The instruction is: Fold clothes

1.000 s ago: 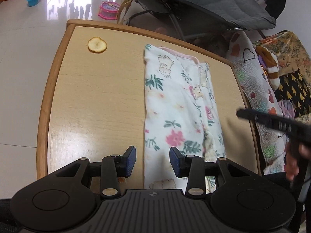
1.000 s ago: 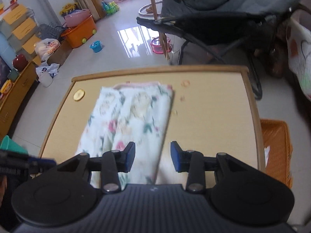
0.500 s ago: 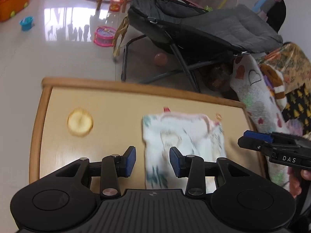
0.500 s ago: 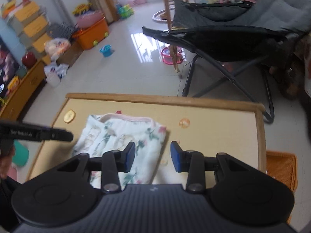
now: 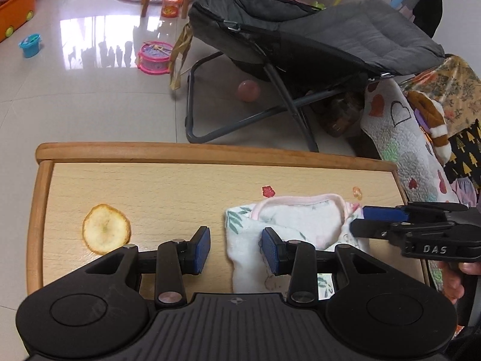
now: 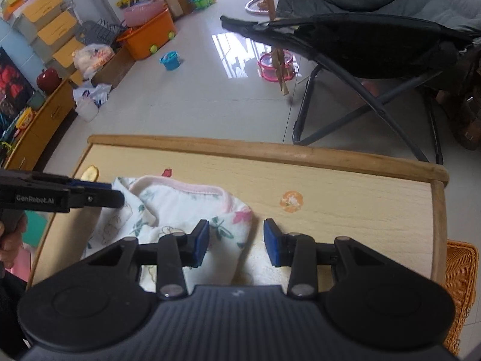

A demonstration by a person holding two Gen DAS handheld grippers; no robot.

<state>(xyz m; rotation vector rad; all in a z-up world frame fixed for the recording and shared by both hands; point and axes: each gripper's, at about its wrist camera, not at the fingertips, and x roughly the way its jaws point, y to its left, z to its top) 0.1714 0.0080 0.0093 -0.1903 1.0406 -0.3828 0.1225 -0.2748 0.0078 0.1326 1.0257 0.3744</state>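
The floral garment [image 5: 288, 228] is lying bunched on my wooden table [image 5: 180, 156], right of centre. Left view: my left gripper [image 5: 236, 248] is hovering spread, gripping nothing, its right pad over the cloth's edge. I'm counting one dried fruit slice [image 5: 105, 229] and two stickers; one grey folding chair [image 5: 315, 39] is standing behind on shiny tiles. Right view: my right gripper [image 6: 236, 242] is hanging spread too, empty, over the cloth's right edge. One orange sticker [image 6: 291, 201], one wicker basket [image 6: 460, 273].

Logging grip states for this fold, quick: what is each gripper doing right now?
Left gripper: open, holding nothing, over the floral garment's left edge.
Right gripper: open, holding nothing, over its right edge.
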